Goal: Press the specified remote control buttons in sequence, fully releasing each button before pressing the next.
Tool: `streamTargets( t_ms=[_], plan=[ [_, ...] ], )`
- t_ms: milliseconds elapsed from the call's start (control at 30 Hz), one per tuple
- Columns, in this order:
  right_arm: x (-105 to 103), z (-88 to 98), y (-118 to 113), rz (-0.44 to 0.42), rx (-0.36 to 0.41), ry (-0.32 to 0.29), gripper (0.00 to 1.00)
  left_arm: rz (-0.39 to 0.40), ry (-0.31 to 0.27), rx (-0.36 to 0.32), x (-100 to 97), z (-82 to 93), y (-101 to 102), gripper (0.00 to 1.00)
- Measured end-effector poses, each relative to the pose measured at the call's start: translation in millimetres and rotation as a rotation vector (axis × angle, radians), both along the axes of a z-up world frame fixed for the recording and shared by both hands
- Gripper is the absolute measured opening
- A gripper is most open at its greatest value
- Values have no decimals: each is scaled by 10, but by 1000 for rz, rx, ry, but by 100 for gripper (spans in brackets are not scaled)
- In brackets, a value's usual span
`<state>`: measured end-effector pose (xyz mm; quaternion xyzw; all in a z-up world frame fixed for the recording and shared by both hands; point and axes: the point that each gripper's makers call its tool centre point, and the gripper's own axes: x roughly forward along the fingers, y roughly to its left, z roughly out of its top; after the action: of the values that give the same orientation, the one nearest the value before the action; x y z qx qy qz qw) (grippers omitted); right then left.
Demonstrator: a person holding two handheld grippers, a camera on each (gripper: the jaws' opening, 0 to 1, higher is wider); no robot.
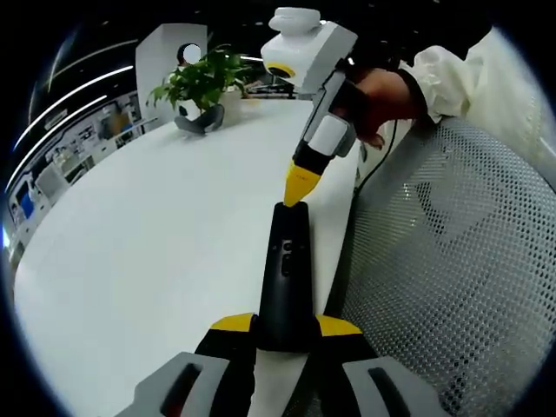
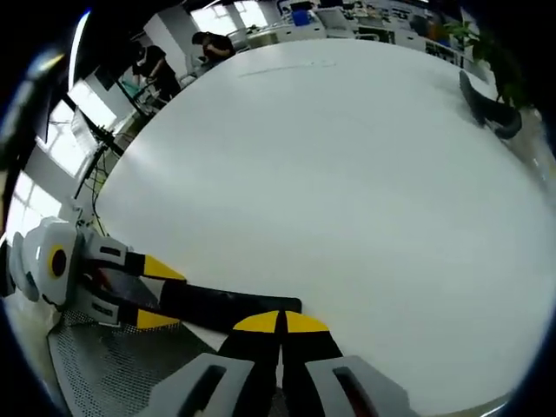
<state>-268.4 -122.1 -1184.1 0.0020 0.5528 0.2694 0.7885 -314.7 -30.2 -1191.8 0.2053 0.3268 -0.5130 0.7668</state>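
Remote control (image 1: 285, 278), slim black plastic — clamped in left gripper (image 1: 287, 328); right gripper (image 1: 300, 187), jaws clenched, presses — release fully between buttons.

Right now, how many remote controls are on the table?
1. A slim black plastic remote control lies at the white table's edge, clamped by the left gripper; the shut right gripper touches its far end.

The slim black plastic remote control (image 1: 286, 278) (image 2: 228, 307) lies flat, button face up, along the near edge of the white counter (image 1: 156, 234) (image 2: 347, 174), one end clamped between the left tongs (image 1: 287, 328) (image 2: 156, 294), the other under the closed right tongs' (image 1: 298, 193) (image 2: 281, 323) yellow tip.
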Motion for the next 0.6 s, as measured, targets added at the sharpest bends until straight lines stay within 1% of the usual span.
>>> streamTargets(
  t_ms=[133, 300, 333, 367, 433, 467, 500, 533, 600],
  plan=[
    [0, 1, -7, -8, 13, 11, 0, -3, -3, 3, -1, -2, -1, 25],
    [9, 11, -24, -50, 54, 41, 0, -6, -4, 4, -3, -4, -1, 25],
    [12, 14, -26, -54, 56, 41, 0, -6, -4, 3, -3, -4, 0, 25],
    [34, 38, -28, -63, 67, 28, 0, -6, -4, 3, -3, -5, 0, 25],
    [66, 85, -8, -73, 91, 6, 0, -7, -4, 3, -3, -5, 0, 25],
    [63, 105, 15, -78, 115, 10, 0, -7, -4, 3, -3, -5, -1, 25],
    [50, 110, 44, -79, 139, 24, 0, -6, -4, 3, -2, -5, 0, 25],
    [13, 108, 89, -81, 171, 57, 0, -6, -4, 3, -2, -5, -1, 25],
    [-17, 81, 113, -82, 188, 92, 0, -6, -3, 2, -2, -4, -1, 25]
  ],
)
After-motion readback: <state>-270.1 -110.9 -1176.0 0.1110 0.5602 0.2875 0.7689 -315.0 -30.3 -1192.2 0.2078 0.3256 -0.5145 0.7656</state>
